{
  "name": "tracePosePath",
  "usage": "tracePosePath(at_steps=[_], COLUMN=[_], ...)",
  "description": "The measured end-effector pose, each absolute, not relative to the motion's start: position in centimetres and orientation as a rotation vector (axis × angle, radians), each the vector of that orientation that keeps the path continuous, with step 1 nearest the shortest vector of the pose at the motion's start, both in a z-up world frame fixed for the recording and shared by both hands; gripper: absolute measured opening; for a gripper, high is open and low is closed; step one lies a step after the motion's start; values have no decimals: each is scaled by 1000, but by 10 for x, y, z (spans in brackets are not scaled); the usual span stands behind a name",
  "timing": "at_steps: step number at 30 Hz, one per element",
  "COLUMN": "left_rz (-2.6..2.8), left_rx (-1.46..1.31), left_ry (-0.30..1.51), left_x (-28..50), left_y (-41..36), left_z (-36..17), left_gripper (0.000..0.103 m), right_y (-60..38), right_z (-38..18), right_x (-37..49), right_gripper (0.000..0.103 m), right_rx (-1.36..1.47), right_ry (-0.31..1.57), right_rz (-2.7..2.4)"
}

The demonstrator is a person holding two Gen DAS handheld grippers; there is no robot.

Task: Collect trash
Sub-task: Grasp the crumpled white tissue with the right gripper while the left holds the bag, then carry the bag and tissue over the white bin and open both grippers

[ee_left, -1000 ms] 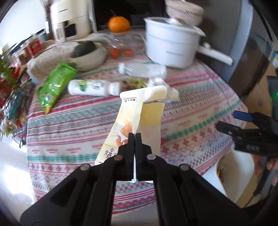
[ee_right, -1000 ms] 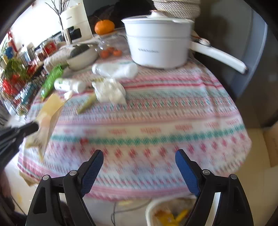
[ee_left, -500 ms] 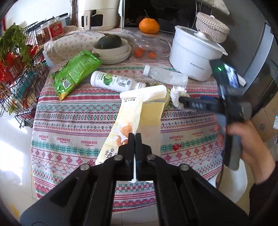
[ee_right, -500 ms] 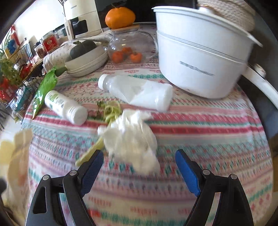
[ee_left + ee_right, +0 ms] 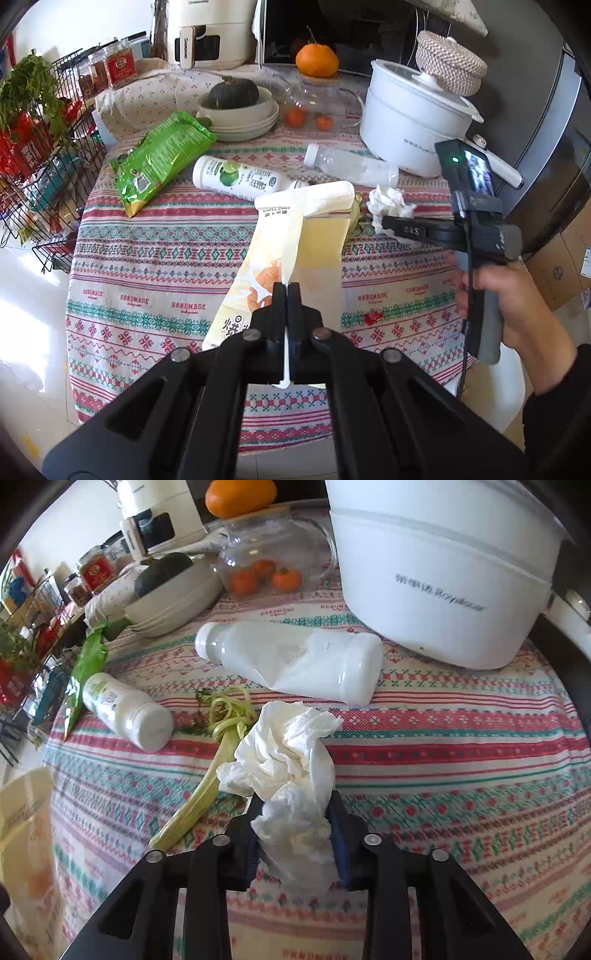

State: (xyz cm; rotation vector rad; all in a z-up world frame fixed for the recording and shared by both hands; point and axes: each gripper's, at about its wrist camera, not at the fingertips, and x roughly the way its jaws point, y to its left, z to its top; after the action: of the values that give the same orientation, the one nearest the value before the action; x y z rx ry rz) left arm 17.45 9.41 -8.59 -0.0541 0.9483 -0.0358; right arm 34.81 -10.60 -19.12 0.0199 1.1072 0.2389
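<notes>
My left gripper [image 5: 286, 291] is shut on a yellow snack wrapper [image 5: 295, 236] and holds it up above the near side of the round table [image 5: 147, 266]. My right gripper [image 5: 295, 812] is shut on a crumpled white tissue [image 5: 291, 760] lying on the cloth; it also shows in the left wrist view [image 5: 389, 203]. Next to the tissue lie a green vegetable stalk [image 5: 207, 786], a crushed clear bottle [image 5: 295, 661], a white drink bottle [image 5: 125, 712] and a green snack bag [image 5: 162, 155].
A white pot [image 5: 443, 561] stands close behind the crushed bottle. A glass jar with small oranges [image 5: 266, 572], stacked bowls with a squash [image 5: 236, 107] and an air fryer [image 5: 207, 33] are at the back. A wire rack [image 5: 33, 155] stands left of the table.
My right gripper moved forward over the table to the tissue and closed on it. My left gripper keeps holding the wrapper, and its view has pulled back higher.
</notes>
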Motion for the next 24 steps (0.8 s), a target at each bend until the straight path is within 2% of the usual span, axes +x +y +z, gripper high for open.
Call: tracePosePath(at_steps=[14, 24], left_rz=[-133, -270], left_rx=[-56, -42], left_ry=[825, 835], left_x=[135, 106], left_y=[54, 14], left_z=[-54, -58], left_gripper=[1, 1], right_y=[-146, -201], right_z=[-98, -58], right_x=[251, 164], right_gripper=[30, 30], right_rx=[9, 35], right_ry=[986, 927], right_rz=[257, 245])
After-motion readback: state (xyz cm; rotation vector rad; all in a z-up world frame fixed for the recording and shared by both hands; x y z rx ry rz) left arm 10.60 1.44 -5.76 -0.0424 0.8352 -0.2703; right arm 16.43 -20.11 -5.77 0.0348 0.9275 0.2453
